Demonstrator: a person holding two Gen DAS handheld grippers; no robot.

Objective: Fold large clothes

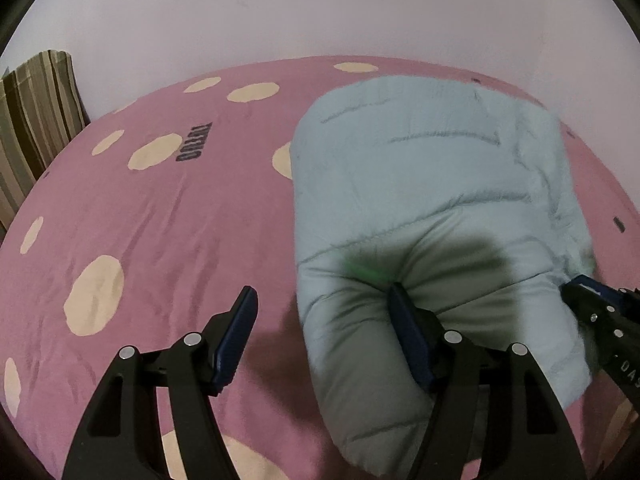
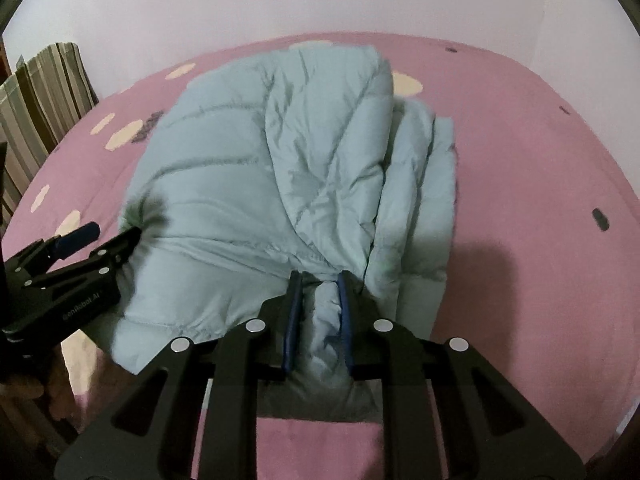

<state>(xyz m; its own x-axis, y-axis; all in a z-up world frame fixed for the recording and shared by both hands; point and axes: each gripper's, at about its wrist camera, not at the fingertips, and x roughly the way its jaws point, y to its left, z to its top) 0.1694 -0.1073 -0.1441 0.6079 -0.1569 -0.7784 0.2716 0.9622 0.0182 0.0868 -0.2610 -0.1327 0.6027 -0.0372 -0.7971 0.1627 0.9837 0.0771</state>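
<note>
Pink bedding (image 1: 168,216) with cream spots covers the bed, a pale wall (image 1: 320,12) behind it and a striped curtain (image 1: 36,120) at the far left. On the bed lies a pale blue quilted jacket (image 2: 248,168), already doubled over on itself, its layered edges stacked toward the right side in the right wrist view.

Right tool (image 2: 318,276): fingers drawn narrow, pinching a bunched fold of the jacket's near edge. Left tool (image 1: 322,292): fingers spread wide, holding nothing; one finger rests at or against the puffy near edge, the other stands over bare bedding beside the garment.

Judgement: the step in hand appears to be gripping the near edge at two points in order to carry it over for a further fold. To do it well, the left tool should close on the full thickness of the edge at a point level with the right tool's pinch. Both should then lift together, so the slippery padded layers travel as one and the stacked edges stay aligned.
</note>
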